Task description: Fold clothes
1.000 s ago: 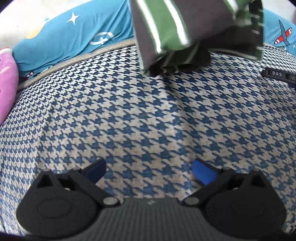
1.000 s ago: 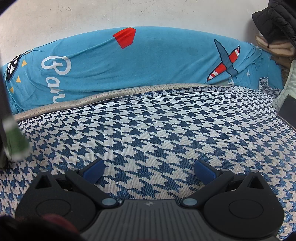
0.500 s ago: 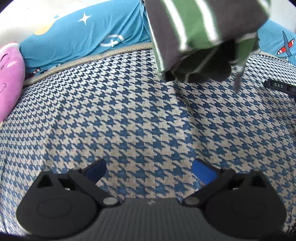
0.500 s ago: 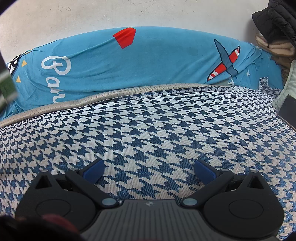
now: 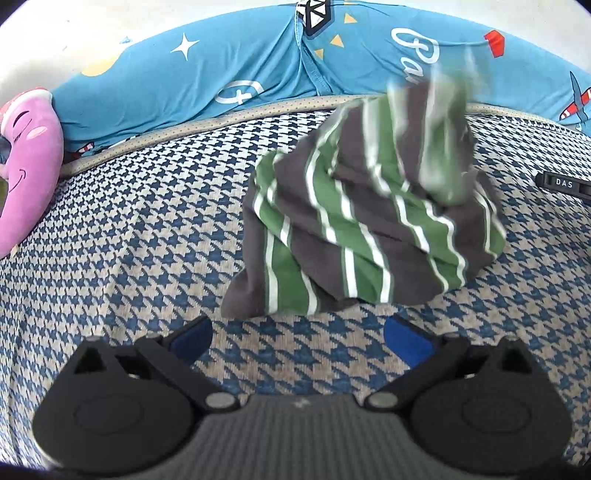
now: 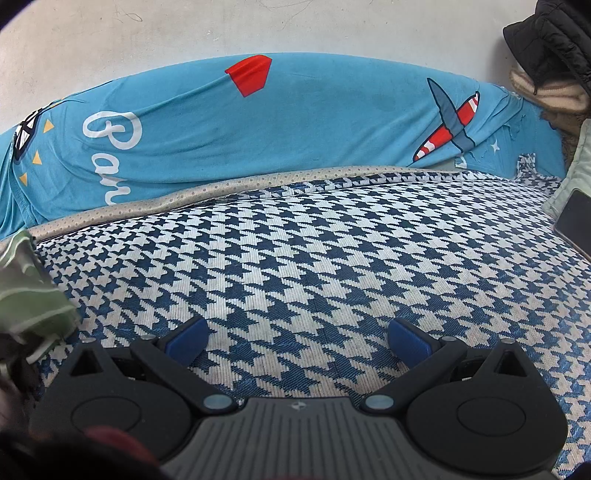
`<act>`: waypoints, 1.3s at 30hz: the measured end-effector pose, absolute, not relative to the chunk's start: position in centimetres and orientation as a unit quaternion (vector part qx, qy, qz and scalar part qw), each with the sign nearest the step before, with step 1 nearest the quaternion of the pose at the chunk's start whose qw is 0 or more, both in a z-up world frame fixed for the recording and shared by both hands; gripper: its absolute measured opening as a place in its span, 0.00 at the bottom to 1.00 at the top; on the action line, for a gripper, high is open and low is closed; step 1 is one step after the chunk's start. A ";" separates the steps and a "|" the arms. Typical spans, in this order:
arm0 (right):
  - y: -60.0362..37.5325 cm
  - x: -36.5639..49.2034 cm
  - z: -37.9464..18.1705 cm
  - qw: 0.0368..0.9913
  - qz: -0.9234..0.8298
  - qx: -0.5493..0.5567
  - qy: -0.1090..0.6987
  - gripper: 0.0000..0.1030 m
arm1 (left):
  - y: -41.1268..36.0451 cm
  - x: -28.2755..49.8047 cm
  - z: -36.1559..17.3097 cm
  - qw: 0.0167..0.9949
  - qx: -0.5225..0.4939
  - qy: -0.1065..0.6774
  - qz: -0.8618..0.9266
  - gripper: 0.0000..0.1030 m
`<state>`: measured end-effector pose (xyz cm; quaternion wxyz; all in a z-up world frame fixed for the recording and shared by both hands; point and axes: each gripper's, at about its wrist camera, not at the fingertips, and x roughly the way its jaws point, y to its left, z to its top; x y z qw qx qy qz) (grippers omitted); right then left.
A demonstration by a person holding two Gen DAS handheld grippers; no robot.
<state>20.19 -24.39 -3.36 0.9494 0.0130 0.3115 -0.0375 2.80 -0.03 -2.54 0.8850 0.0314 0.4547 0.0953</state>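
Surface: blue-and-white houndstooth cover spread over a bed or sofa, edged at the back by a beige dotted trim.
Backdrop: turquoise printed fabric bunched along a pale wall; it carries white cursive lettering that begins "Ba", the rest hidden in folds, plus a red-and-white airplane, a red shape, white stars and small yellow triangles.
Garment: striped shirt in dark grey and green with thin white lines, lying in a crumpled heap on the houndstooth cover just ahead of the left gripper; its upper part is motion-blurred, so I cannot tell whether that part is resting or in the air. In the right wrist view a blurred edge of it shows at the far left.
Left gripper: 2 blue-padded fingers spread wide, nothing between them, close to the heap's near edge but not touching it.
Right gripper: fingers also spread wide and empty over bare houndstooth, apart from the shirt.
Writing: black object at the right edge of the left wrist view reads "DAS" in white.
Left side: pink plush toy with a stitched smile.
Right side: dark jacket piled on tan fabric, and a dark phone-like slab on pale green cloth.
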 end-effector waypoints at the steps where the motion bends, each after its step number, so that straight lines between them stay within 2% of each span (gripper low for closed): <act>1: -24.4 20.2 -3.4 0.949 -0.037 0.013 0.311 1.00 | -0.2 2.8 -2.5 0.884 0.029 0.456 0.098 1.00; 6: -24.4 20.2 -3.4 0.949 -0.037 0.013 0.311 1.00 | -1.1 3.4 -2.8 0.880 0.020 0.460 0.113 1.00; 9: -24.4 20.2 -3.4 0.949 -0.037 0.013 0.312 1.00 | 1.9 6.0 -3.8 0.879 0.001 0.460 0.123 1.00; 27: -24.3 20.2 -3.3 0.949 -0.038 0.013 0.313 1.00 | 5.2 7.1 -4.2 0.866 -0.036 0.480 0.134 1.00; 39: -23.3 17.7 -2.2 0.923 -0.047 0.013 0.383 1.00 | 6.1 5.8 -2.9 0.869 -0.025 0.481 0.118 1.00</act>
